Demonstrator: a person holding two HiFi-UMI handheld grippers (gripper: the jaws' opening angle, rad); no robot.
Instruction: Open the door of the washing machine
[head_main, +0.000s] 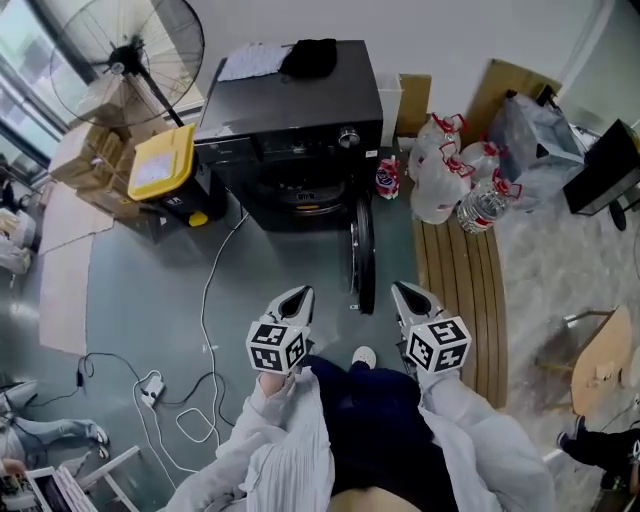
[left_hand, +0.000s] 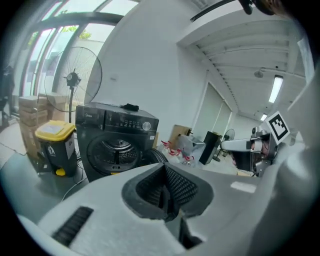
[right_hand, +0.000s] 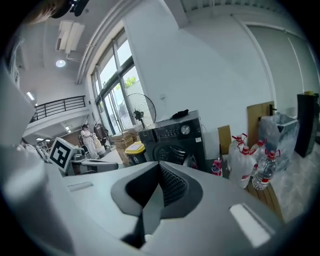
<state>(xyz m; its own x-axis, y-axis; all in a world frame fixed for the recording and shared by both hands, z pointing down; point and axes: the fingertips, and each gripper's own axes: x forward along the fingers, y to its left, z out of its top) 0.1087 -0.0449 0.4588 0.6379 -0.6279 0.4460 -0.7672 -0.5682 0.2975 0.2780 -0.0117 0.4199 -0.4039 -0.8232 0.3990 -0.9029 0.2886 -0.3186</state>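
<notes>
**Near.** My left gripper (head_main: 297, 295) and right gripper (head_main: 405, 290) are pale grey moulded shells. Each carries a cube of black-and-white square markers, and I hold them side by side. Both pairs of jaws are clenched, with the ribbed black pads meeting and nothing between them.

**Middle.** On the smooth grey-green floor (head_main: 130, 300), a thin white cable (head_main: 205, 300) lies in loose loops. The door (head_main: 362, 255) is round and dark-rimmed. It stands swung wide open, edge-on to me, and juts from the right side of the machine's front.

**Beyond.** The washing machine (head_main: 300, 110) is a boxy, glossy black cabinet with a round silver knob (head_main: 348, 137) near its front right corner. Its circular drum mouth (head_main: 300, 190) is uncovered. A soft black cloth (head_main: 310, 57) lies at the rear edge of its top, and a pale sheet (head_main: 250, 62) lies at the rear left corner.

**Flanks.** Just beside the machine's left side is a dark bin with a yellow lid (head_main: 163, 160). To its right, clear red-capped bottles (head_main: 445, 170) stand at the far end of a slatted wooden board (head_main: 460, 290).

**Far.** A round wire-caged fan (head_main: 125, 60).
</notes>
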